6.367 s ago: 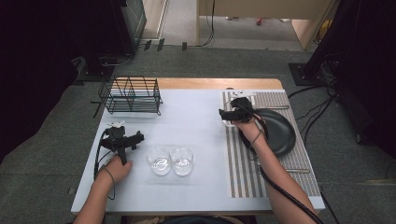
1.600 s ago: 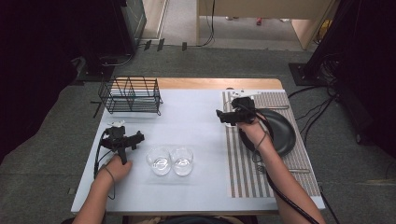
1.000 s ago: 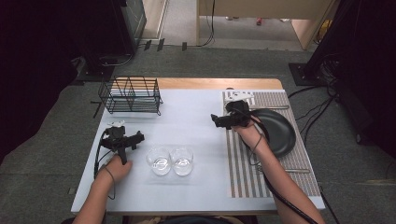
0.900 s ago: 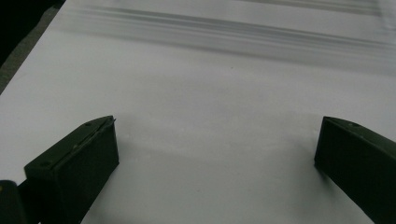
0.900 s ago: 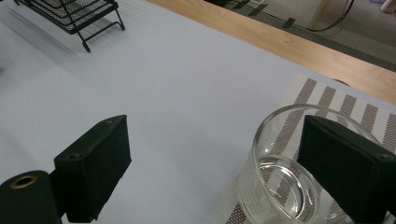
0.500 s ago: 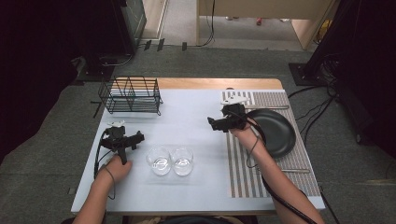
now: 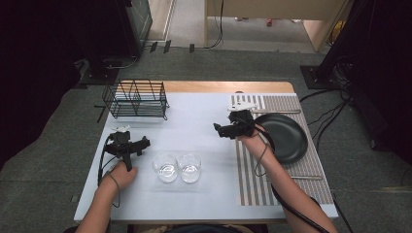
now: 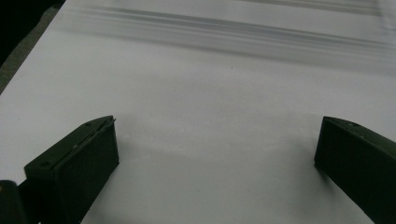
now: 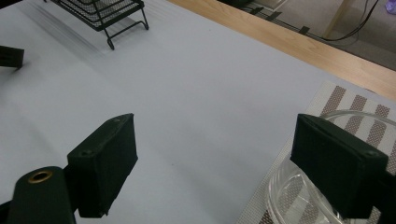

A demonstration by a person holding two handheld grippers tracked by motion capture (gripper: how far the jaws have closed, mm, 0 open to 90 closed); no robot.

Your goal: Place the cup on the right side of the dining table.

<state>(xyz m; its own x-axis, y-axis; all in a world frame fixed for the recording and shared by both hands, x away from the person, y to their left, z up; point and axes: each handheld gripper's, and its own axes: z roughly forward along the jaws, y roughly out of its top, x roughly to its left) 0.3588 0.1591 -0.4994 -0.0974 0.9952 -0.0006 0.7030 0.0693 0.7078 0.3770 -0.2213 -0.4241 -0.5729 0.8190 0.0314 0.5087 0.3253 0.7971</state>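
Your right gripper (image 9: 212, 126) is nearer: its jaws, just closing but not yet pinching, have the clear round glass dish (image 9: 285, 196) by 1 jaw, lower right. Your left gripper (image 8: 217, 123) jaws gape, empty, over the counter (image 8: 210, 70).

A clear round glass dish (image 9: 322, 186) ran off the bottom edge of the right gripper view, half hidden behind a black jaw. The black wire rack (image 9: 100, 11) was cropped at the top, and striped lines (image 8: 224, 32) blurred across the left gripper view.

Black grippers (image 7: 145, 143) (image 7: 217, 129); black plate (image 7: 286, 137) lying on brown-and-white striped mat (image 7: 252, 174); black wire rack (image 7: 136, 99); clear glasses (image 7: 165, 166); white table (image 7: 194, 121) showing wooden far edge
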